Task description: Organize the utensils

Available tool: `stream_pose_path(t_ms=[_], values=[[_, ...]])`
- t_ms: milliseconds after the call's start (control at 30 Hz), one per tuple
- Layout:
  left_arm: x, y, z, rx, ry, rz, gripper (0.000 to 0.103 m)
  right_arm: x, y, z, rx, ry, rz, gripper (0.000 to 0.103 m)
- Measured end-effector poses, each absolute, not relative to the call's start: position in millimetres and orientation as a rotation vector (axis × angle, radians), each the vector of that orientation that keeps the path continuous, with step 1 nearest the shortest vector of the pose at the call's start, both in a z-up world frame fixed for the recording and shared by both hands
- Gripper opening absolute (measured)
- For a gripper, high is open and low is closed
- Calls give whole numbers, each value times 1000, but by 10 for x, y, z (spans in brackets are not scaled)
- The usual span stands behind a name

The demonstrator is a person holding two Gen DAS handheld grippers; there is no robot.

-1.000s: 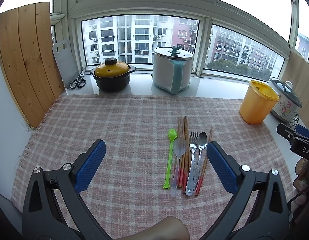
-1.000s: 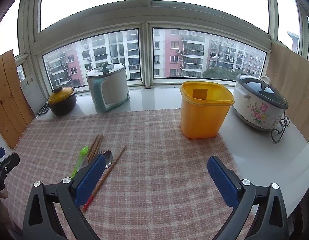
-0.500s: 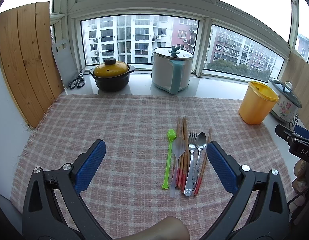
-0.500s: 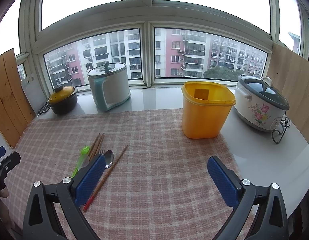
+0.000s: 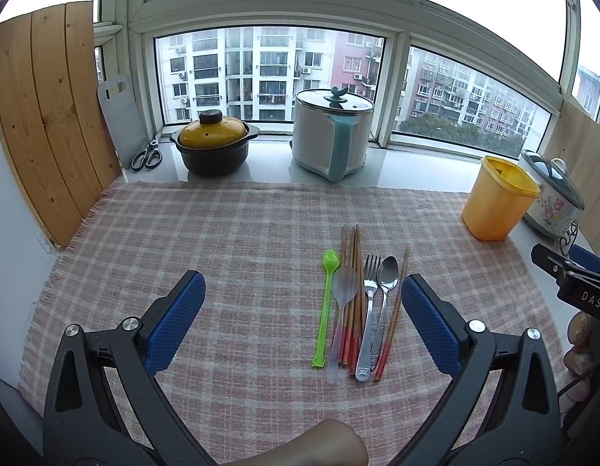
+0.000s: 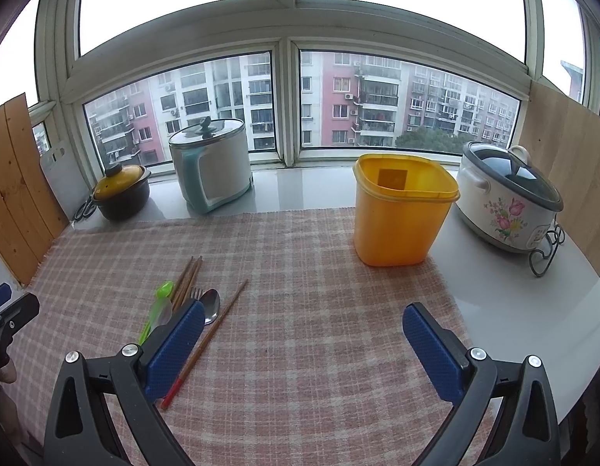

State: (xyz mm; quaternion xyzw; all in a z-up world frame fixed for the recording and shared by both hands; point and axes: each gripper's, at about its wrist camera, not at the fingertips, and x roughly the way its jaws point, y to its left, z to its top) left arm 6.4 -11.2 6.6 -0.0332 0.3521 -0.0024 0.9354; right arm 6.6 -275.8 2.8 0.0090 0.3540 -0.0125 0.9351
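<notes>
both grippers wide open, nothing held. left gripper [image 5: 302,299] hangs over the checked cloth [image 5: 241,240] on the bench; the utensil pile sits just inside its right finger: green spoon [image 5: 325,303], clear spoon [image 5: 342,310], bundle of chopsticks [image 5: 354,291], fork [image 5: 369,310], metal spoon [image 5: 386,287], one stray chopstick [image 5: 395,310] touching that finger's side of the pile. right gripper [image 6: 303,330] has the same pile at and partly behind its left finger; yellow bin [image 6: 401,209] is ahead and slightly right, open top, likely the drop spot.

judgement: nothing picked yet. best start is the stray chopstick, it lies apart at the tip end. shift the right gripper left so one item is centred, come down flat, pinch mid-shaft, not the tip. risk: the neighbours drag along, and thin sticks slip.
</notes>
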Motion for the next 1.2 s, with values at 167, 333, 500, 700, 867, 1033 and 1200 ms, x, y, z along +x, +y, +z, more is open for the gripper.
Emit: stream_pose_path(t_ms=[167,333,500,700,867,1033,1200], values=[[61,-125,69,-69,722,-6,103,71,-2758,30,17,725,-26,103],[64,-119,43,-72,725,-6,103,75,-2765,-2,17,731,-28,103],[132,-50,-47,-81,740,-2,103,110,-2763,-34,15,746,-32,103],[214,24,-139,-74,768,-4,103,164,-2749,-88,8,767,-36,103],[319,97,-273,-66,799,-54,103,249,-2694,-189,-23,784,-26,103],[461,144,-446,-62,838,-100,90,360,-2644,-363,-15,799,66,103],[662,172,-694,-77,929,-146,63,525,-2592,-571,-1,872,114,102]])
